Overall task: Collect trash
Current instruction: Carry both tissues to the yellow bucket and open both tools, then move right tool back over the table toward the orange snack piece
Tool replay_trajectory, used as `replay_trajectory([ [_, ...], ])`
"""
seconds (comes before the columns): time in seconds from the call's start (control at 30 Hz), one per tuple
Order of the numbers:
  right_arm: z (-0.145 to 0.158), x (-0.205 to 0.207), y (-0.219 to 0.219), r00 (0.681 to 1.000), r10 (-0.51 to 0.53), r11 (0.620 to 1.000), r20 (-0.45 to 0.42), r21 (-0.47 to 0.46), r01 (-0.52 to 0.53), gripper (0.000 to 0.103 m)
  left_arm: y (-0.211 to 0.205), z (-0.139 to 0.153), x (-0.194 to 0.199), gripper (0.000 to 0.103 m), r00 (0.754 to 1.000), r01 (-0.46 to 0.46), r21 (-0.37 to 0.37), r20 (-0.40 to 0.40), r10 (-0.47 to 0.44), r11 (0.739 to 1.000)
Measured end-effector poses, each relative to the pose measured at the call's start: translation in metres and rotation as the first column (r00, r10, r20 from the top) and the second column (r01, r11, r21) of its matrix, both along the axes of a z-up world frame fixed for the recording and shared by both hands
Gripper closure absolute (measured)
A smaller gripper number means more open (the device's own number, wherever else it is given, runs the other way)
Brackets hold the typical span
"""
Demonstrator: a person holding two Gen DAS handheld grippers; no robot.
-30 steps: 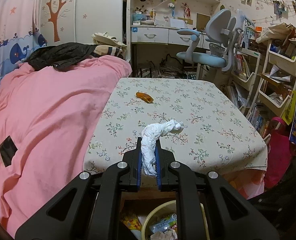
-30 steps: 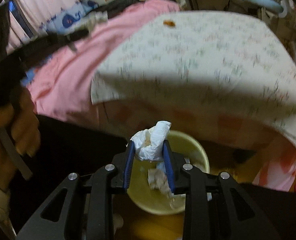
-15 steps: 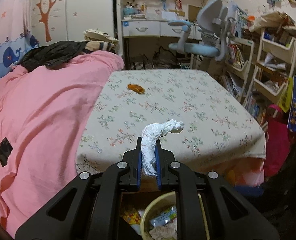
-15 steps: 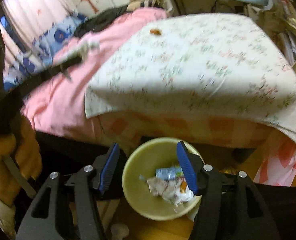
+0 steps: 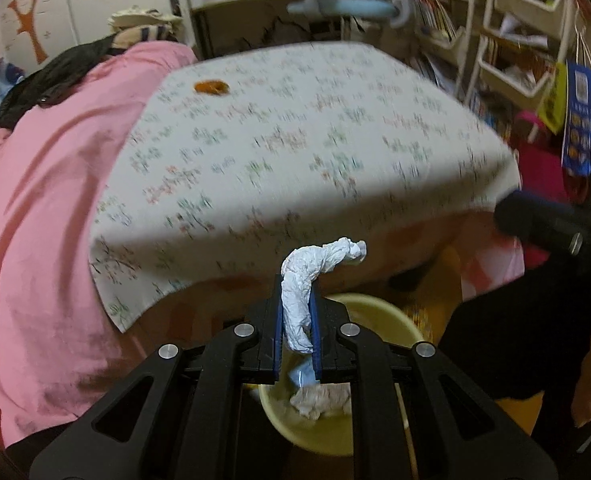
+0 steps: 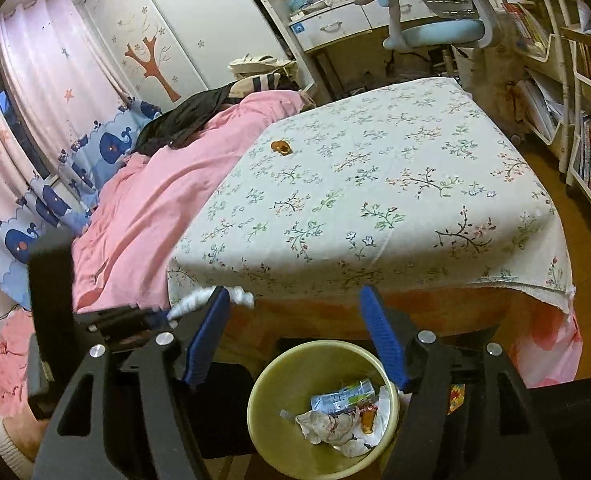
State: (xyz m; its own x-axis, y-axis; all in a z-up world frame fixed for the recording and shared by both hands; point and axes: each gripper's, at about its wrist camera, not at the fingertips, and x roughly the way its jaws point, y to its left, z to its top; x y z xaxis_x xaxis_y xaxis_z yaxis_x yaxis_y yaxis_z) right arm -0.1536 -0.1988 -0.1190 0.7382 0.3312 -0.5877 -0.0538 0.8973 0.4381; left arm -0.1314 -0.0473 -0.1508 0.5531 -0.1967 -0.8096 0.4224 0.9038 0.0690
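R gripper (image 6: 299,336) jaws just opened, its tissue dropped into bin (image 6: 271,384); L gripper (image 5: 297,300) w/ tissue wad (image 5: 299,300) sank over bin.

The bin (image 5: 379,316) sits mostly hidden behind the left claw (image 5: 296,312); the tablecloth (image 5: 295,140) looks motion-blurred.

Warm indoor light, motion-blurred left view, sharp right view, fisheye-curved edges.

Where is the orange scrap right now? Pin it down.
The orange scrap lies on the floral tablecloth, in its far left corner beside the pink blanket; in the left wrist view too it sits far left.
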Motion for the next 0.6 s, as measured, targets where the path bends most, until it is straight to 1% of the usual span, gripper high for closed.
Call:
replay_trajectory([
  [0.13,0.0,0.0,0.0,1.0,-0.003,1.0,0.001,0.003,0.003,0.036,-0.006,-0.013,-0.002,0.093,0.998,0.031,0.028,-0.063,-0.029,0.999],
  [0.23,0.001,-0.001,-0.002,1.0,-0.009,1.0,0.002,0.008,0.009,0.035,-0.01,-0.02,-0.003,0.087,0.994,0.051,0.048,-0.101,-0.046,0.998],
  [0.33,0.001,-0.003,-0.004,1.0,-0.013,1.0,0.003,0.009,0.013,0.034,-0.013,-0.023,-0.005,0.076,0.993,0.062,0.068,-0.109,-0.054,0.996],
  [0.4,0.001,-0.003,-0.004,1.0,-0.014,1.0,0.003,0.01,0.014,0.034,-0.013,-0.024,-0.005,0.065,0.992,0.061,0.07,-0.113,-0.053,0.996],
  [0.53,0.001,-0.002,-0.004,1.0,-0.014,1.0,0.004,0.009,0.014,0.034,-0.011,-0.022,-0.004,0.06,0.994,0.043,0.068,-0.106,-0.036,0.997],
  [0.6,0.002,-0.001,-0.004,1.0,-0.015,1.0,0.005,0.009,0.015,0.034,-0.01,-0.02,-0.003,0.052,0.996,0.029,0.069,-0.088,-0.023,0.997],
])
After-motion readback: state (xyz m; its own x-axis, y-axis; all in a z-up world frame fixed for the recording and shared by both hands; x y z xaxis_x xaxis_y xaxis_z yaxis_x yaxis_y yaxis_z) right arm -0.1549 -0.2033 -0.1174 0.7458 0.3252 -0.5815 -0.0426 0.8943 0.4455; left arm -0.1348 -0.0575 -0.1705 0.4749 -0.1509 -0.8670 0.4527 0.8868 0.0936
